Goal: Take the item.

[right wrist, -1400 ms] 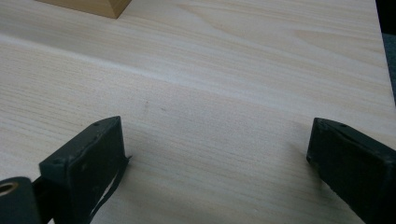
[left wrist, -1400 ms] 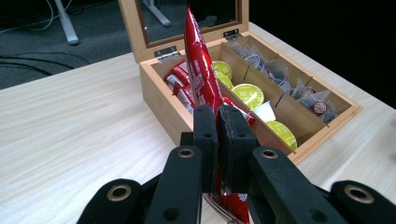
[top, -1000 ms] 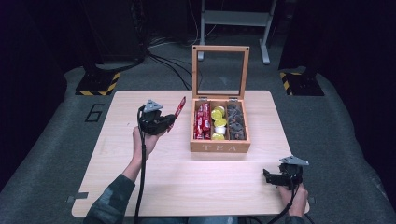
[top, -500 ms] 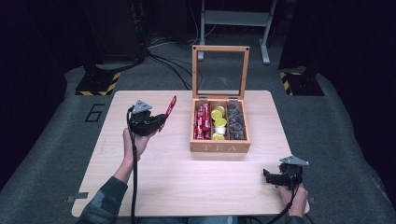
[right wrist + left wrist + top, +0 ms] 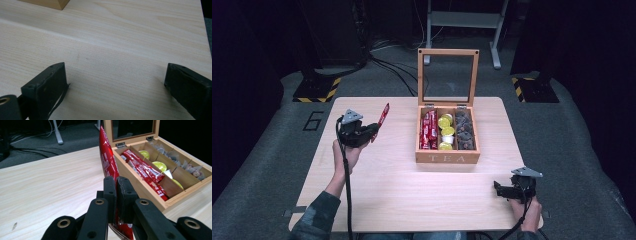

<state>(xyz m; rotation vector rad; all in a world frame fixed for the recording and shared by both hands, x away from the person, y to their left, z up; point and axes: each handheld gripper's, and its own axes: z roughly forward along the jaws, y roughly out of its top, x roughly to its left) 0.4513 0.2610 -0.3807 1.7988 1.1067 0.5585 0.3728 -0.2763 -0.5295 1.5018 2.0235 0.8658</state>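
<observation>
- Left gripper (image 5: 374, 131), held up at about 9 o'clock of the light wooden tabletop (image 5: 377, 195), jaws pressed together on a long red foil sachet (image 5: 383, 115); sachet sticks up and tilts toward 1 o'clock, clear of the tabletop.
- Left gripper view: same left gripper (image 5: 117, 195) pinches the red foil sachet (image 5: 108, 157) near its lower end, the rest rises above the jaws.
- Open wooden tea box with "TEA" on its front (image 5: 447, 158) sits at centre, slightly toward 12 o'clock; glass-paned lid (image 5: 448, 75) stands upright at its back.
- Box has three lanes: red sachets (image 5: 428, 131) in the 9 o'clock lane, yellow round capsules (image 5: 445, 131) in the middle, dark clear-wrapped tea bags (image 5: 463, 131) in the 3 o'clock lane.
- Right gripper (image 5: 498, 189) low at about 5 o'clock near the tabletop edge, well apart from the box.
- Right gripper view: right gripper (image 5: 116, 82) jaws spread wide, nothing between them, bare wood underneath.
</observation>
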